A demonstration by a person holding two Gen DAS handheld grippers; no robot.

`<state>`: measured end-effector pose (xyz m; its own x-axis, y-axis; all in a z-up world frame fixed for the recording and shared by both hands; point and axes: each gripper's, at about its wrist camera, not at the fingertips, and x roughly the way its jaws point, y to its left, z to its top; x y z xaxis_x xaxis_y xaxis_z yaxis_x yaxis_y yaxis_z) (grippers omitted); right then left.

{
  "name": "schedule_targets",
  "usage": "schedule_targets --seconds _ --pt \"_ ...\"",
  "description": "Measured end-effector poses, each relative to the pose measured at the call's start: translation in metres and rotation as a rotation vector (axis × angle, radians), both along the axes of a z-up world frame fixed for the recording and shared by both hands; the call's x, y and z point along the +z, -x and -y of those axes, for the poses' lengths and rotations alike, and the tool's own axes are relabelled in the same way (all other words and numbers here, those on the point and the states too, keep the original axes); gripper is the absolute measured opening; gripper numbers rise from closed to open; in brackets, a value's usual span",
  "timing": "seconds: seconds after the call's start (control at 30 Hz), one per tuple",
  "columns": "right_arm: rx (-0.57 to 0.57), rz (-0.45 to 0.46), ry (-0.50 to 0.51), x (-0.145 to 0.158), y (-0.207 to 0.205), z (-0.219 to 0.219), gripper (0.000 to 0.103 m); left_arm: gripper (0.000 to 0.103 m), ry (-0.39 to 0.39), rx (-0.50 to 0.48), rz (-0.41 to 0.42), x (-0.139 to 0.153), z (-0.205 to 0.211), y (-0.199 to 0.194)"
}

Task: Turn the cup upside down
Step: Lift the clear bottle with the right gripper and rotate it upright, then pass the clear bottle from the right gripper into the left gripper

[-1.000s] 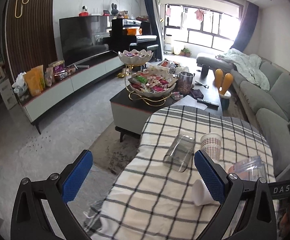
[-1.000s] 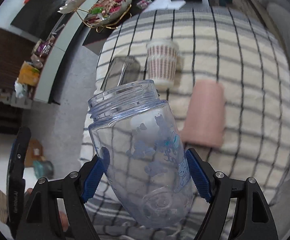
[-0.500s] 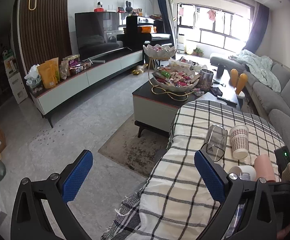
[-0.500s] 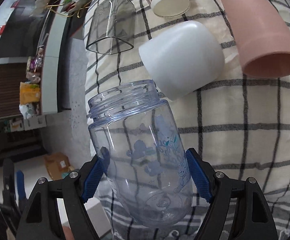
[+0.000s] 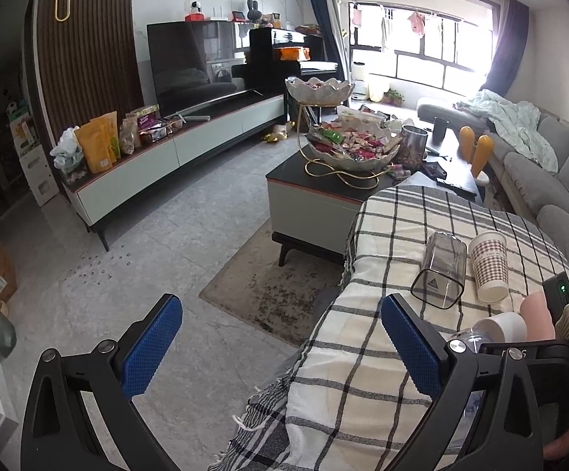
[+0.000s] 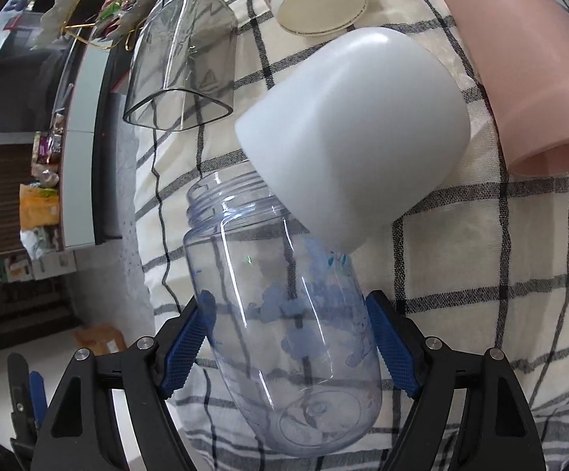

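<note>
My right gripper [image 6: 290, 347] is shut on a clear plastic cup with blue cartoon prints [image 6: 284, 337]. The cup points mouth-down toward the checked cloth [image 6: 480, 274], its rim close to a white cup [image 6: 359, 125]; whether they touch I cannot tell. My left gripper [image 5: 280, 345] is open and empty, held at the table's left edge, half over the floor. In the left wrist view, part of the clear cup [image 5: 476, 335] shows behind the right finger.
On the cloth stand several upside-down cups: a smoky clear one [image 6: 182, 62], a checked paper one [image 6: 315, 0], a pink one [image 6: 520, 62]. A coffee table with snack bowls [image 5: 351, 149], a TV stand [image 5: 166, 149] and a sofa [image 5: 551, 180] lie beyond.
My right gripper has lowered the clear cup toward the cloth, closer to the white cup. My left gripper has swung further left, away from the cups.
</note>
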<state>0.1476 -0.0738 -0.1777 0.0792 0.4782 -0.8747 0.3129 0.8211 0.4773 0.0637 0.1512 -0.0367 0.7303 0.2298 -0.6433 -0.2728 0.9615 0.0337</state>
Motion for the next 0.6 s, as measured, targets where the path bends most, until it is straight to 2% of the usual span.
schedule_targets --seconds 0.27,0.4,0.47,0.6 --pt "0.000 0.060 -0.034 0.032 0.013 0.012 0.084 0.103 0.011 -0.053 0.035 0.008 0.011 0.010" --pt "-0.018 0.146 -0.048 0.059 0.037 0.035 0.084 0.103 0.050 -0.107 0.057 0.012 0.025 0.019" --pt "-0.026 0.211 -0.017 0.074 0.050 0.048 0.084 0.103 0.067 -0.137 0.066 0.011 0.035 0.023" --pt "-0.064 0.354 0.116 0.106 0.081 0.081 0.085 0.103 0.080 -0.203 0.076 0.001 0.065 0.031"
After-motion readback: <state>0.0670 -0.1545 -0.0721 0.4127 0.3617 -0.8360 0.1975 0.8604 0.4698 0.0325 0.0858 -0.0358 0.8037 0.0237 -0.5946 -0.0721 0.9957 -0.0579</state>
